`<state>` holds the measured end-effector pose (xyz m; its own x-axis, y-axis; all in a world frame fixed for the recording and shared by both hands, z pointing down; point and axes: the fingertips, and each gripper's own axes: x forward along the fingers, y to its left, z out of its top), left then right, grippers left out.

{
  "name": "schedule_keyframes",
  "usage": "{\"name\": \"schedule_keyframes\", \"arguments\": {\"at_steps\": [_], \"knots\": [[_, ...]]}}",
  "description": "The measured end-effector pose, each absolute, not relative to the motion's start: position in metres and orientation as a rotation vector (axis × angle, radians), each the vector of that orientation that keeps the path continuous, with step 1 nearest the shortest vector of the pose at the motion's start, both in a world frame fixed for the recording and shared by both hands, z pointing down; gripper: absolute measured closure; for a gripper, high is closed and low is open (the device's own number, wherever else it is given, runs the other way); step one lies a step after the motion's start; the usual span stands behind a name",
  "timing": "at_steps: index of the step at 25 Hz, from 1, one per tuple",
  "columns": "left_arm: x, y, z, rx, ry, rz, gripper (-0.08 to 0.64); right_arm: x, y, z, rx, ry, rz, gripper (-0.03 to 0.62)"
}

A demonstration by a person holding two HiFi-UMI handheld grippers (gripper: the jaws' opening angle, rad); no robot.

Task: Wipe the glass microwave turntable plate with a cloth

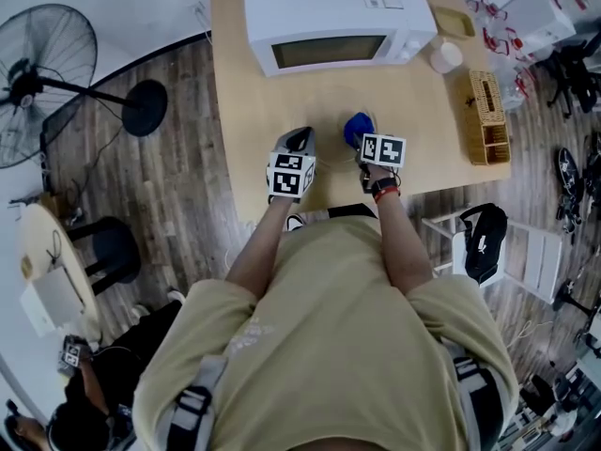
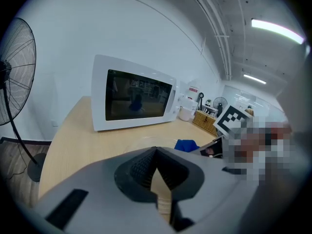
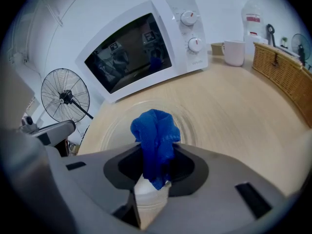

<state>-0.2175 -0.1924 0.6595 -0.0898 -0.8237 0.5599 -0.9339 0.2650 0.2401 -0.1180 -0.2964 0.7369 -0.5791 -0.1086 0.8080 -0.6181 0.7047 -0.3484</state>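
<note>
The glass turntable plate (image 3: 114,128) lies flat on the wooden table (image 1: 235,111) in front of the microwave; its clear rings show in the right gripper view, just past the jaws. My right gripper (image 3: 156,147) is shut on a bunched blue cloth (image 3: 155,128), which hangs over the plate's near part. In the head view the blue cloth (image 1: 357,128) sticks out ahead of the right gripper (image 1: 368,148). The left gripper (image 1: 300,141) hovers beside it on the left, and in its own view the left gripper (image 2: 156,152) has its jaws shut with nothing between them. The plate is barely visible from the head.
A white microwave (image 1: 329,17) with its door closed stands at the table's back. A white mug (image 1: 446,56) and a wicker basket (image 1: 488,116) sit at the right. A floor fan (image 1: 42,83) stands left of the table, and a chair with a black bag (image 1: 484,242) at the right.
</note>
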Motion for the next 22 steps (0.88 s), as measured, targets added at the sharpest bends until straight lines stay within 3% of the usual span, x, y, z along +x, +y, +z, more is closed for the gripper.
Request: {"name": "schedule_keyframes", "arguments": {"at_steps": [13, 22], "knots": [[-0.222, -0.187, 0.663, 1.546, -1.955, 0.217, 0.541, -0.086, -0.330, 0.736, 0.671, -2.063, 0.818, 0.462], [-0.235, -0.163, 0.662, 1.484, -1.998, 0.203, 0.541, -0.124, -0.300, 0.726, 0.541, -2.105, 0.870, 0.463]]}}
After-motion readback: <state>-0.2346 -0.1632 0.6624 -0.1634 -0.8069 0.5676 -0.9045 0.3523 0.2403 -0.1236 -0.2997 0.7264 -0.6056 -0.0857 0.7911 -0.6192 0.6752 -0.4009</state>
